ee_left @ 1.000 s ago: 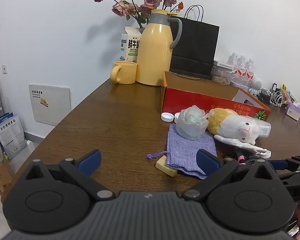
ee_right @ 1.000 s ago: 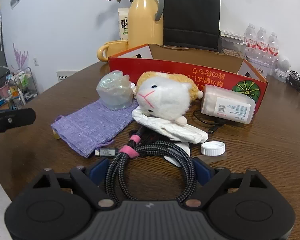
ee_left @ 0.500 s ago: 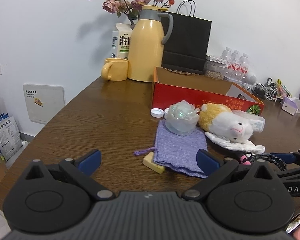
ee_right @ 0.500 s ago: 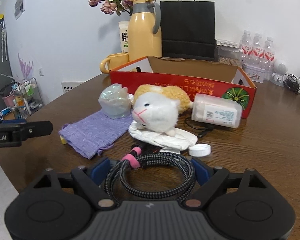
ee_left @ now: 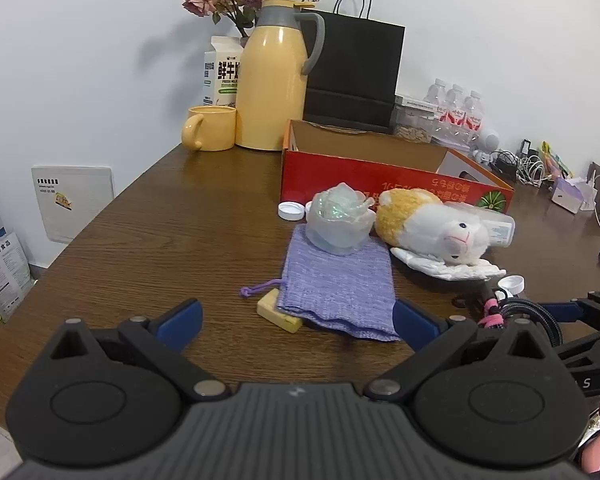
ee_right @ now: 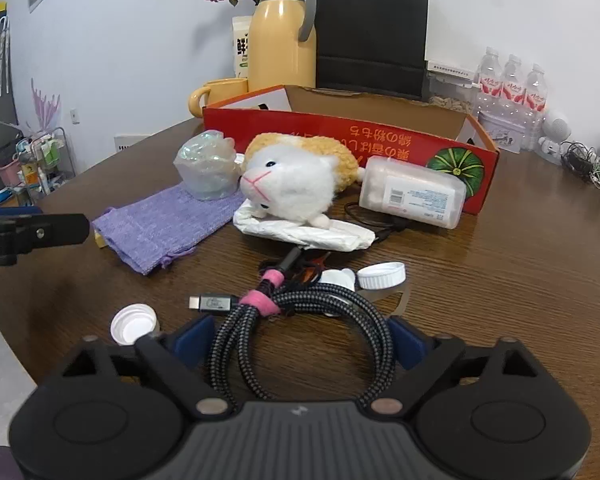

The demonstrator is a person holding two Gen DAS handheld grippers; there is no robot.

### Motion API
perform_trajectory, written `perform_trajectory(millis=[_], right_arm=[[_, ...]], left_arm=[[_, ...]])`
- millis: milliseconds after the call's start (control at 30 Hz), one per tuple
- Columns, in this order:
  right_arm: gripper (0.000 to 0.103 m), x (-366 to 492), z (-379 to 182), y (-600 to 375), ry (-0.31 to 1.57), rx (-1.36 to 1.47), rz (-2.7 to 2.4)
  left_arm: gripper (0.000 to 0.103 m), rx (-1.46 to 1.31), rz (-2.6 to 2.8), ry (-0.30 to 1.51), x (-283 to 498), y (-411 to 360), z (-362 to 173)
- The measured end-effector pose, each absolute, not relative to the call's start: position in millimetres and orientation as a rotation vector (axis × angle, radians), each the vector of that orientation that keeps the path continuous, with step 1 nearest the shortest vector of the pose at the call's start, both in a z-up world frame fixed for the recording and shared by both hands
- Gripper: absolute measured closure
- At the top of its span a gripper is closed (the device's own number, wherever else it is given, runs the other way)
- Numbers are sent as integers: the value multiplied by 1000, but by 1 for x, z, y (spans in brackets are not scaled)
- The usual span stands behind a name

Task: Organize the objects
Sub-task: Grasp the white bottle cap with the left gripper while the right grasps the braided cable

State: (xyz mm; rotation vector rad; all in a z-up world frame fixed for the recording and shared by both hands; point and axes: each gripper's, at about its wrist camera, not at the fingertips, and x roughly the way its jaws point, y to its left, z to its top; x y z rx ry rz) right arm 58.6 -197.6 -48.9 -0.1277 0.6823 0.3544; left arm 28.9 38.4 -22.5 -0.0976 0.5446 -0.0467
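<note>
Left wrist view: the left gripper (ee_left: 296, 318) is hovering with its jaws spread wide and holding nothing, low over the brown wooden table (ee_left: 172, 240). Just ahead, a lilac woven drawstring pouch (ee_left: 336, 284) is lying flat, partly covering a small pale-yellow block (ee_left: 278, 314). A translucent iridescent flower-shaped ornament (ee_left: 338, 220) is resting on the pouch's far edge, beside a white-and-yellow plush lamb (ee_left: 432, 230). The red open-topped cardboard box (ee_left: 360, 176) behind them is showing only bare inner walls; its floor is hidden.

Right wrist view: the right gripper (ee_right: 298, 340) is straddling a coiled black braided cable with a pink tie (ee_right: 300, 332). Its jaws have just been opening and are standing nearly at full width; the coil is lying between the blue pads, and they do not appear to be pressing it. A good pick-up probably means closing across both strands near the pink tie, so that the coil stays bundled, while avoiding the white bottle cap (ee_right: 134, 324) beside the left finger. A clear lidded plastic canister (ee_right: 412, 196) is lying on its side against the box, seemingly filled with white contents.
</note>
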Motion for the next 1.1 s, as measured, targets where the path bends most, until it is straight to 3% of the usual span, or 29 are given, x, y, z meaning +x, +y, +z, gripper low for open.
perform_trajectory(millis=[100, 167, 333, 1100], right_arm=[[4, 62, -50, -200, 691, -124, 356], [15, 63, -49, -201, 692, -123, 368], [18, 60, -47, -201, 674, -127, 380], [19, 40, -13, -243, 471, -56, 320]], left_arm=[[0, -95, -53, 546, 28, 37, -23], [0, -95, -55, 549, 28, 36, -23], [0, -92, -60, 549, 27, 33, -23], [0, -30, -177, 591, 28, -21, -24]])
